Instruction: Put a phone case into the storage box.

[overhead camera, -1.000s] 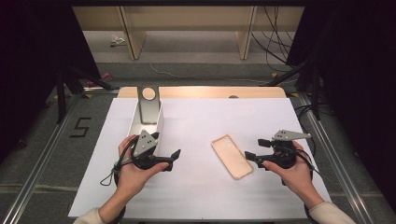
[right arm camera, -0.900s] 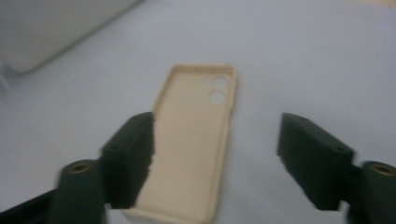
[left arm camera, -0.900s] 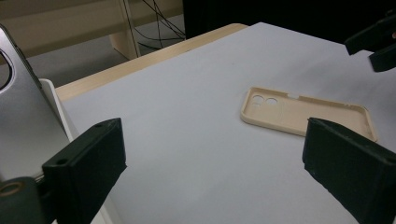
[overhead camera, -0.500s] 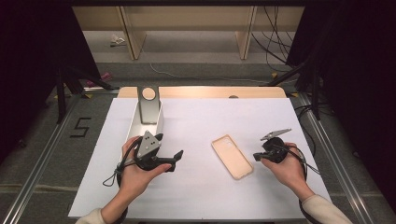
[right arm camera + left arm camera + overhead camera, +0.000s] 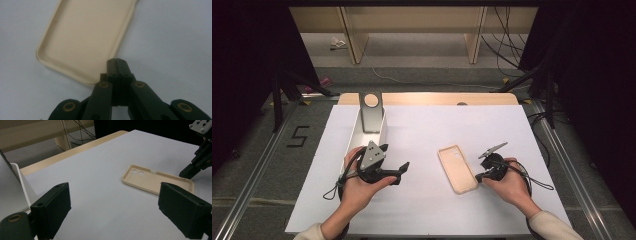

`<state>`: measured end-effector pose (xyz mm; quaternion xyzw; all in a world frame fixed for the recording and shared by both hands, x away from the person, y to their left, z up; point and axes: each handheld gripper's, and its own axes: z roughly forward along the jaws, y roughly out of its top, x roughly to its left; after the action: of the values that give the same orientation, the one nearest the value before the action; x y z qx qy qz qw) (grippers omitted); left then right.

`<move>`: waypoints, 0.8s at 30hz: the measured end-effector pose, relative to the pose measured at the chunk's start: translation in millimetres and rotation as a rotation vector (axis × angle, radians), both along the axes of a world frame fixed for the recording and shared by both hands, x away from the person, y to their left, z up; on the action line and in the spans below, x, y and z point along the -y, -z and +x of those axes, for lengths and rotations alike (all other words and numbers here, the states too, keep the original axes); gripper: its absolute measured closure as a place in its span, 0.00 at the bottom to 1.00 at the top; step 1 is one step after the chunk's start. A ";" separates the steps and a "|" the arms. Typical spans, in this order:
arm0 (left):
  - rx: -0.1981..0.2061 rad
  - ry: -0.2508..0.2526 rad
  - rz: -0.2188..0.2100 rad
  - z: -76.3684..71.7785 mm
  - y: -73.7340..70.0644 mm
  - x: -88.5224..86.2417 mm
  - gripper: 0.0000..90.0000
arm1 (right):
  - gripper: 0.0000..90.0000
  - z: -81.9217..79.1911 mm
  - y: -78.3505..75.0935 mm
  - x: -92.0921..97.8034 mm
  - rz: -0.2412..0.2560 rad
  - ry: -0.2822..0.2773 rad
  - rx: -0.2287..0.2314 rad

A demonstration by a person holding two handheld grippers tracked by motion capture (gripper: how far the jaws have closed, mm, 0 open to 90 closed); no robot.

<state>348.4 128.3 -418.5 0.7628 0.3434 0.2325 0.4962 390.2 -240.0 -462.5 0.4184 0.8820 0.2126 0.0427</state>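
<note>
Lying open side up on the white table cover (image 5: 422, 150), a beige phone case (image 5: 457, 168) sits right of centre, its camera cut-outs at the far end and its long sides running near to far. At its near right corner the right gripper (image 5: 481, 176) is tilted down with its jaws pressed fully together, tips at the table beside the rim and, in the right gripper view, holding nothing; whether they touch the case (image 5: 80, 37) cannot be told. Well to the left, the left gripper (image 5: 403, 172) hangs just above the table with its jaws spread wide and empty, pointed toward the case (image 5: 157, 180), which the left gripper view frames between them at a distance. At the far left a grey stand (image 5: 371, 112) rises from a white tray (image 5: 384, 131). Judged from its thin walls and hollow shell, the case is likely very light and somewhat flexible, apt to slide on the smooth sheet when nudged and to bow if pinched mid-span. The raised rim along a long side, or a corner where the wall is stiffest, looks the surest place to grip, with one jaw inside the shell and one outside.
</note>
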 end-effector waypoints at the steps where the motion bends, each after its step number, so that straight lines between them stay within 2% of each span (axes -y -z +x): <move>1: -0.002 0.000 -0.001 0.0 0.3 0.1 0.11 | 1.00 -0.7 0.1 -2.6 -0.002 -0.009 0.000; 6: -0.003 0.001 0.000 0.1 0.8 0.5 0.11 | 1.00 -3.2 1.0 -12.2 -0.001 -0.034 0.005; 24: -0.004 0.006 -0.003 0.3 3.8 0.2 0.12 | 1.00 -5.2 2.1 -25.0 -0.002 -0.078 0.009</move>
<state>348.7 128.1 -422.3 0.7635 0.3423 0.2290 0.4975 385.0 -215.0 -464.6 0.3828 0.8976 0.2153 0.0387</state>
